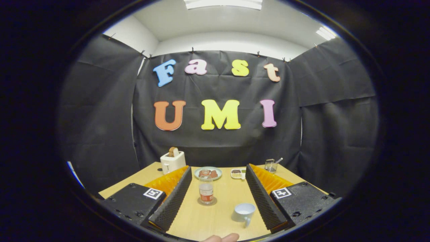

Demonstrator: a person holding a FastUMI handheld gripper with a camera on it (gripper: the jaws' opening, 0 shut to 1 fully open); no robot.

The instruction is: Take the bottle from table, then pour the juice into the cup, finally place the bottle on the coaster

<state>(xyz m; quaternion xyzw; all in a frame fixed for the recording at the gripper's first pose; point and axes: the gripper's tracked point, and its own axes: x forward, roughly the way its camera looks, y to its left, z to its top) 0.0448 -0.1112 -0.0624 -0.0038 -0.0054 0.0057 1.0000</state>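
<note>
**Two Fingers Spread Wide, Nothing Held**

Two gripper (218, 188) fingers stand far apart above the table (201, 218), released and touching nothing. Each finger mount carries a square black-and-white marker (153, 193); no readable writing appears on it.

Between the fingers, ahead of the tips, the bottle (206, 189) stands upright on a round coaster (206, 201). The bottle is clear, with reddish liquid in its lower part and a label too small to read. Near the inner face of the right finger, closer to the near table edge, a white cup (244, 213) stands upright, apart from the bottle.

Beyond the bottle, toward the far table edge, a plate (208, 173) holds brown food, with a small tray (238, 173) beside it. At the far left corner sits a white toaster (172, 161) with bread in its slot. At the far right corner stands a glass container (270, 165) with a utensil. At the near edge, fingertips of a person's hand (221, 238) show.
</note>
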